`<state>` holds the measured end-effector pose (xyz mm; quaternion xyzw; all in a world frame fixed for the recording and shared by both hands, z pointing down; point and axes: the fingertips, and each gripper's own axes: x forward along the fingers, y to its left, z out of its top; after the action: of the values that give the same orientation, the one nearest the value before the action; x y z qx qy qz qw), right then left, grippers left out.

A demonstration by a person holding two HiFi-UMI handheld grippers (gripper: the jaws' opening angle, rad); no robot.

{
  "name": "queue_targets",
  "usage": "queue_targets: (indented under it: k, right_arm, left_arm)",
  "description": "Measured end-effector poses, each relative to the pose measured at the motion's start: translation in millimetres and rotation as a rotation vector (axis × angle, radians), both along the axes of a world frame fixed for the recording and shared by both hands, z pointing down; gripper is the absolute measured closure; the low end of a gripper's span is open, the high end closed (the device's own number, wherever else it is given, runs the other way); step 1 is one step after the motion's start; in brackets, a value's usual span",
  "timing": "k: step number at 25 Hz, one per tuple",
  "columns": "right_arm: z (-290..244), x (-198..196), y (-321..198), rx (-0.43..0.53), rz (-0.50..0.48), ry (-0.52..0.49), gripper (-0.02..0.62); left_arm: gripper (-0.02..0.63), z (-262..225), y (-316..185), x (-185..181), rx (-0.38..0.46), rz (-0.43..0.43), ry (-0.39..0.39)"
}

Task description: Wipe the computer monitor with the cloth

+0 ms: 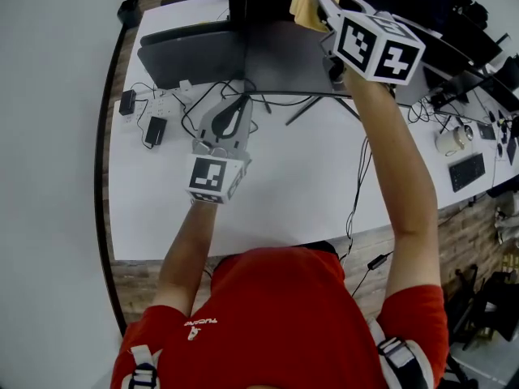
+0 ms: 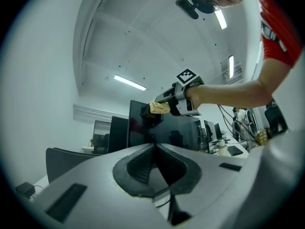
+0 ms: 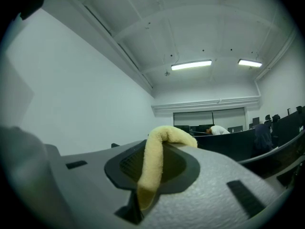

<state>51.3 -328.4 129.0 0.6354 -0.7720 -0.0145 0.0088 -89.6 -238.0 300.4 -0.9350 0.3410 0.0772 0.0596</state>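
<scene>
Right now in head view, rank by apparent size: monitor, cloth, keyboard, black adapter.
1. monitor
2. cloth, though it is held up nearer the camera, so its rank over the keyboard is unsure
3. keyboard
4. adapter

The cloth is soft yellow terry, fluffy and rough. The monitor has a dark glossy screen with reflections. The right gripper is grainy matt grey plastic with black ribbed pads. The table is smooth matt white.

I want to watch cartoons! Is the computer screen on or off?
Off, it seems: the monitor is black in the left gripper view, showing only dim reflections and no picture.
</scene>
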Motion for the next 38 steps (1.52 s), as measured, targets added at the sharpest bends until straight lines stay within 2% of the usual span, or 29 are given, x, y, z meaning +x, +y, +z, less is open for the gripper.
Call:
queue_targets:
  k: [21, 38]
  right_arm:
    - [3.2, 218.6, 59.6, 0.032, 0.0, -0.035, 0.532]
    - [11.4, 377.9, 103.7, 0.035, 0.042, -0.059, 0.532]
  left_arm:
    - [0.591, 7.6, 38.0, 176.0, 0.003, -0.025, -0.072]
    - [0.591, 20.0, 75.0, 291.0, -0.011, -0.039, -0.096]
